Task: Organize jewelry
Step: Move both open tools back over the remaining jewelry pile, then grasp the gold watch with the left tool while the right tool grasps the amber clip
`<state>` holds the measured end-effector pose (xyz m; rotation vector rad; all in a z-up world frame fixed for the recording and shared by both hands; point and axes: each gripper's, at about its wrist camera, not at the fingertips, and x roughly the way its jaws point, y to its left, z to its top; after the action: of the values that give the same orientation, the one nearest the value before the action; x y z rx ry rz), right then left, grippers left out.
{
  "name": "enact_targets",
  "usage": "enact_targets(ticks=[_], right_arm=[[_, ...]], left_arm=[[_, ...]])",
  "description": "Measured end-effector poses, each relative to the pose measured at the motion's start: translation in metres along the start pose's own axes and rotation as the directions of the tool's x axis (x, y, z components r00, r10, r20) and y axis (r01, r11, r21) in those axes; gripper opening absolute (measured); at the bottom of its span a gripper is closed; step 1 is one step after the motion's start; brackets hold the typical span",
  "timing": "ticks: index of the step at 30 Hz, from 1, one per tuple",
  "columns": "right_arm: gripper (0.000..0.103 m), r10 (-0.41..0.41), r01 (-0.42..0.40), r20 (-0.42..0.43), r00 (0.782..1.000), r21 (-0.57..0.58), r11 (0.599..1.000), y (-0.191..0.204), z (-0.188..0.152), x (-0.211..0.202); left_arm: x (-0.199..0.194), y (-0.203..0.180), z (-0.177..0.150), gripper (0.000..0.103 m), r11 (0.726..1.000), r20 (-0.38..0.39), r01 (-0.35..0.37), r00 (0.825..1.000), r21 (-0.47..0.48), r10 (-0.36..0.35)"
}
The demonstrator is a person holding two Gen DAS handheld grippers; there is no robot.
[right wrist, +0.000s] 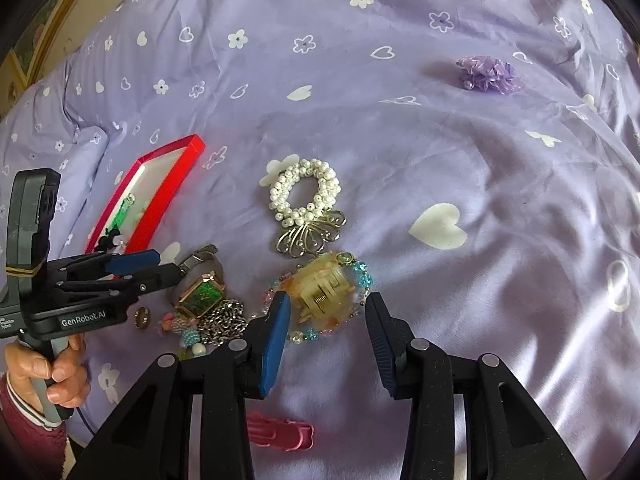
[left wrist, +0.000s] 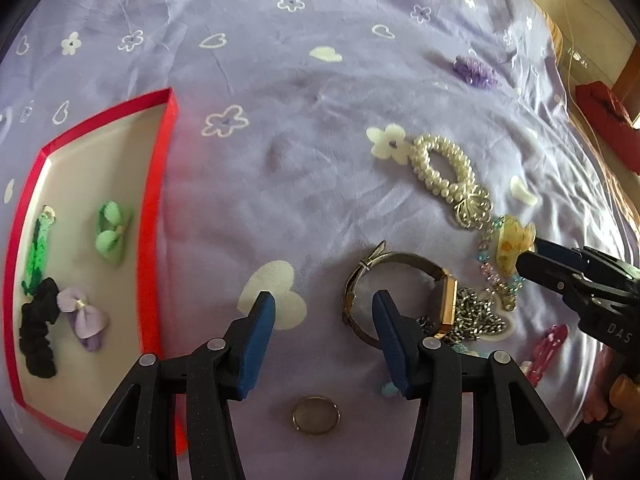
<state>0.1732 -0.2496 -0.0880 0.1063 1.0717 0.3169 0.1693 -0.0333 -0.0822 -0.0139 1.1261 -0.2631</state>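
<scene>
Jewelry lies on a purple bedsheet. A red-rimmed tray at the left holds a green bow, a lilac bow, a black scrunchie and a green clip. My left gripper is open just above a gold watch, also seen in the right wrist view. My right gripper is open around a yellow claw clip lying on a beaded bracelet. A pearl scrunchie lies beyond it.
A silver chain, a ring and a pink clip lie near the grippers. A purple flower lies far off. A red box stands at the right bed edge.
</scene>
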Motion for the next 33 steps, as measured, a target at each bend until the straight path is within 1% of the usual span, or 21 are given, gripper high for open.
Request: enact_targets(ticks=[1,3,4,6,7,8,9,13,15,17,22,23,26,33], right_arm=[[0.038,0.0,0.0,0.0,1.0,0.002,1.0,0.0,-0.001,0.001],[0.031,-0.009,0.009,0.008,1.0,0.002,1.0,-0.001,-0.002,0.001],[0.029,-0.007,0.007,0.01,1.0,0.005,1.0,-0.002,-0.001,0.0],[0.03,-0.011,0.01,0.011,1.0,0.012,1.0,-0.003,0.0,-0.001],[0.033,-0.009,0.009,0.013,1.0,0.014,1.0,-0.003,0.001,-0.001],[0.033,-0.008,0.008,0.02,1.0,0.018,1.0,-0.003,0.001,-0.003],[0.033,-0.005,0.004,0.026,1.0,0.017,1.0,-0.002,0.002,-0.004],[0.033,0.002,-0.002,0.033,0.999,0.01,1.0,0.002,0.005,-0.004],[0.033,0.008,-0.008,0.032,0.999,0.006,1.0,0.005,0.006,-0.002],[0.036,0.014,-0.015,0.032,0.999,0.003,1.0,0.008,0.008,0.0],[0.035,0.013,-0.012,0.035,0.999,-0.023,1.0,0.013,0.008,0.002],[0.035,0.006,-0.005,0.034,0.999,-0.029,1.0,0.014,0.008,0.004],[0.025,0.007,-0.006,0.03,1.0,-0.029,1.0,0.013,0.009,0.006],[0.024,0.045,-0.041,0.072,0.996,-0.053,0.998,0.024,0.009,-0.012]], left_arm=[[0.003,0.0,0.0,0.041,1.0,-0.001,-0.002,1.0,0.003,0.002],[0.005,-0.001,0.0,0.027,1.0,0.002,0.004,1.0,0.006,-0.004],[0.005,-0.001,0.0,0.025,1.0,0.004,0.007,1.0,0.005,-0.007],[0.007,0.0,0.001,0.018,1.0,0.002,0.025,1.0,0.0,-0.025],[0.006,-0.001,0.0,0.015,1.0,0.003,0.03,1.0,-0.001,-0.03],[0.007,-0.001,-0.001,0.009,0.999,0.003,0.037,0.999,0.0,-0.037],[0.007,-0.002,-0.001,0.007,0.999,0.003,0.043,0.999,0.002,-0.043],[0.006,-0.007,-0.003,0.006,0.999,0.015,0.044,0.999,0.014,-0.044],[0.004,-0.006,-0.005,0.006,0.999,0.019,0.052,0.998,0.008,-0.052],[0.0,-0.004,-0.007,0.006,0.998,0.021,0.061,0.998,0.001,-0.061],[-0.01,0.002,-0.009,0.006,0.997,0.034,0.072,0.997,-0.014,-0.071],[-0.011,0.003,-0.01,0.006,0.997,0.037,0.073,0.997,-0.018,-0.073],[-0.02,0.005,-0.013,0.006,0.997,0.053,0.078,0.996,-0.026,-0.076],[-0.043,0.018,-0.02,0.006,0.995,0.091,0.081,0.993,-0.052,-0.076]])
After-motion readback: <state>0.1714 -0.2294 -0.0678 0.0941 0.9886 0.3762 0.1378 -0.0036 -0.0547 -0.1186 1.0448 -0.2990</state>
